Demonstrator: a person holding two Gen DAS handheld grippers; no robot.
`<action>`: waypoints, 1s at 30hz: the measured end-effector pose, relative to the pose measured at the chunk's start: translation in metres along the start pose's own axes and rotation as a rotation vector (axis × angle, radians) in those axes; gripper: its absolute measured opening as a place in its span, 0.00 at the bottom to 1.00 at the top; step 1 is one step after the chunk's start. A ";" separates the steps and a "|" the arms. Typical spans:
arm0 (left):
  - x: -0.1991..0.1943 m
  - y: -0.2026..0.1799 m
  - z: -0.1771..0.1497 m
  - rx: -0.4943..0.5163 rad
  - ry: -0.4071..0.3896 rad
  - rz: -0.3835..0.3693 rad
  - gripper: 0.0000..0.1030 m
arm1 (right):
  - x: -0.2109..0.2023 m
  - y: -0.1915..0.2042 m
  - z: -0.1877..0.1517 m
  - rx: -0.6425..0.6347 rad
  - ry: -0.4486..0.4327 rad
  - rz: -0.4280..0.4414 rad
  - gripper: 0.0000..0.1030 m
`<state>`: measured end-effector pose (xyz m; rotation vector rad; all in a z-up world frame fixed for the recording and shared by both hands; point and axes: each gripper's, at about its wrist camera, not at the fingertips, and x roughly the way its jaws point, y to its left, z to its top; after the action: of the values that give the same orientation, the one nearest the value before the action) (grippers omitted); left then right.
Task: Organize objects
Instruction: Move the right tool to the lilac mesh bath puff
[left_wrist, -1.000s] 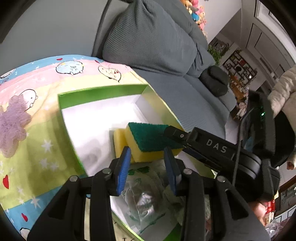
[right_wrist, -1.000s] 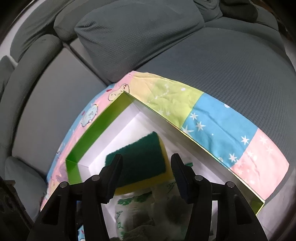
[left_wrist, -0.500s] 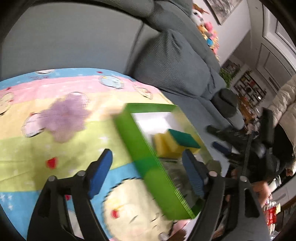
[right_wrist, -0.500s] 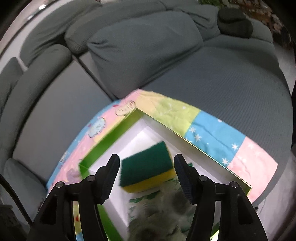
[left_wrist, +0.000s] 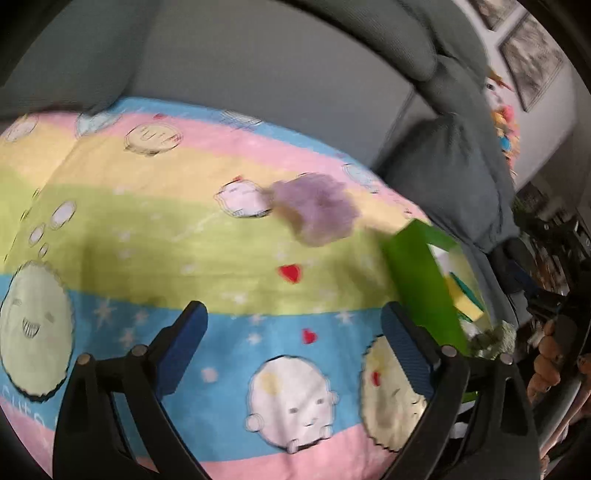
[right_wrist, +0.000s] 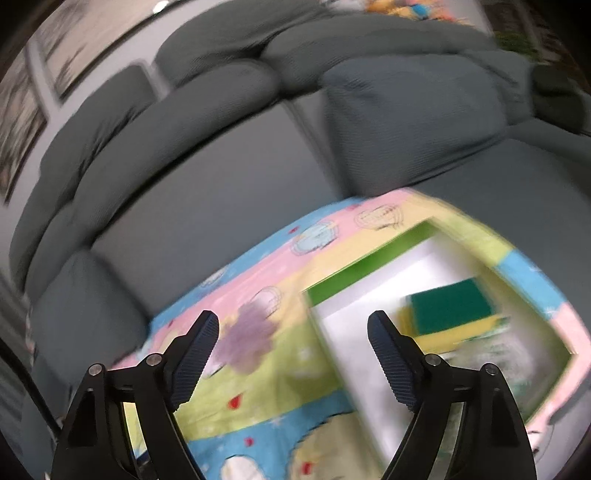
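Left wrist view looks down on a pastel striped blanket (left_wrist: 155, 229) spread over a grey sofa (left_wrist: 258, 62), and the left gripper (left_wrist: 295, 328) hangs above it with its blue-padded jaws opening wide and nothing between them. One fluffy purple puff (left_wrist: 314, 208) lies alone on the yellow-green stripe, well apart from the one green box (left_wrist: 421, 284) at the right, whose long side runs from the sofa back toward the camera. Motion blur smears everything; inside the box only a sliver of yellow-and-green sponge (left_wrist: 465, 299) shows past its near wall, and a grey-green crumpled thing at the box's near corner is too blurred to name. From the right wrist view the right gripper (right_wrist: 291, 354) also has its jaws opening, empty, framing the blanket between the puff (right_wrist: 247, 339) and the box (right_wrist: 369, 269). There the box's white floor shows, with the sponge (right_wrist: 450, 306) lying flat, green face up, long axis roughly across the picture, near the box's right wall; whether a second yellow sponge sits under it cannot be told. A printed plastic bag (right_wrist: 506, 350) lies just nearer the camera, partly hidden behind the right finger.
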<state>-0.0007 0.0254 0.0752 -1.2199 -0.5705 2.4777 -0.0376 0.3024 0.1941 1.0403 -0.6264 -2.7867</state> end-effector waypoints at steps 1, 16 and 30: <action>0.000 0.005 0.001 -0.012 0.005 0.015 0.92 | 0.014 0.009 -0.003 -0.017 0.027 0.012 0.81; -0.002 0.022 -0.003 -0.025 0.024 0.060 0.92 | 0.161 0.044 -0.043 -0.098 0.127 -0.129 0.65; -0.006 0.030 -0.002 -0.063 0.030 0.044 0.92 | 0.169 0.043 -0.053 -0.111 0.207 -0.064 0.11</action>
<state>0.0014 -0.0025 0.0634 -1.3046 -0.6253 2.4906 -0.1339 0.2057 0.0737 1.3237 -0.4162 -2.6809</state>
